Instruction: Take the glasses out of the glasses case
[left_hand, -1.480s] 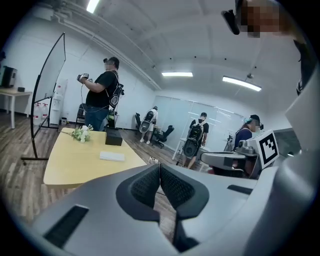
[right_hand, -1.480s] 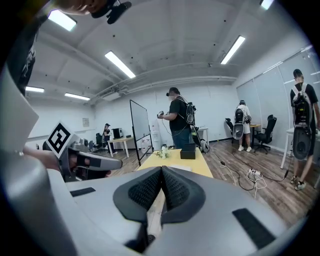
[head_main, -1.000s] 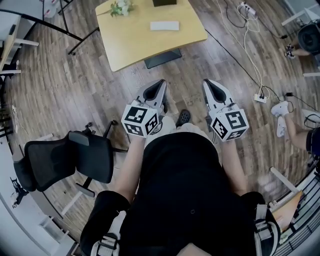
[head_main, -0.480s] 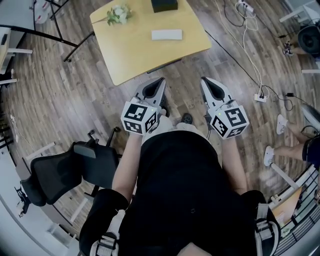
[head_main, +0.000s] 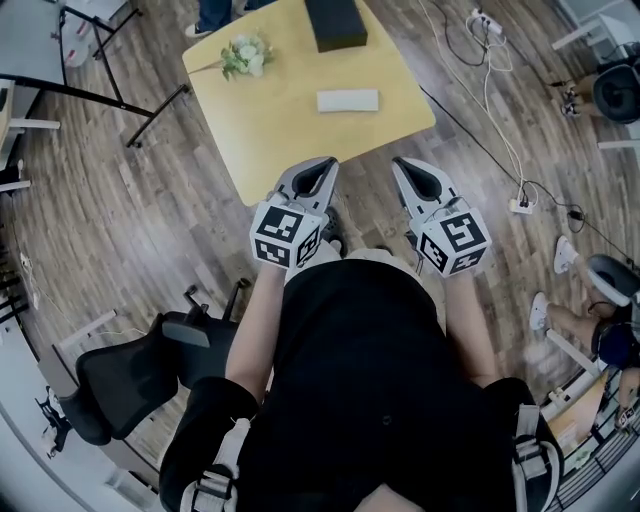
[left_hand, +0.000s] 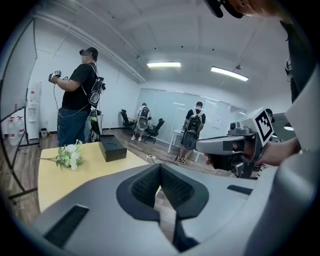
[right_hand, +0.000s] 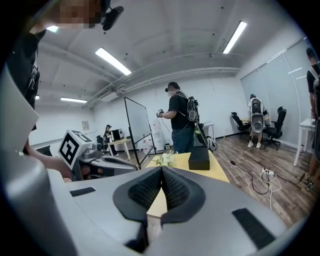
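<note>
Wood-plank floor (head_main: 120, 200) fills the head view, and at upper centre sits the yellow counter (head_main: 290, 130), its near corner pointing down the frame. Lower centre, the person in black (head_main: 370, 380) holds both arms forward. A black office chair (head_main: 130, 375) stands at lower left.

Now the tools. The left gripper (head_main: 322, 165) and the right gripper (head_main: 402, 165) are side by side in mid-frame, tips right at the counter's near edge, marker cubes toward the body. In the left gripper view the fingers (left_hand: 150, 182) are pressed together with nothing between them. It's the same in the right gripper view: fingers (right_hand: 172, 187) closed pad to pad and empty.

On the counter, a black box (head_main: 335, 22) lies at the far end, top of the frame. A white oblong case (head_main: 348, 100) lies below it, nearer the grippers but well apart from them. Which of the two is the glasses case I cannot tell. Both are closed. A small bunch of white flowers (head_main: 245, 55) rests at the counter's upper left. A second person (left_hand: 80, 100) stands beyond the counter, at the left of the left gripper view.
</note>
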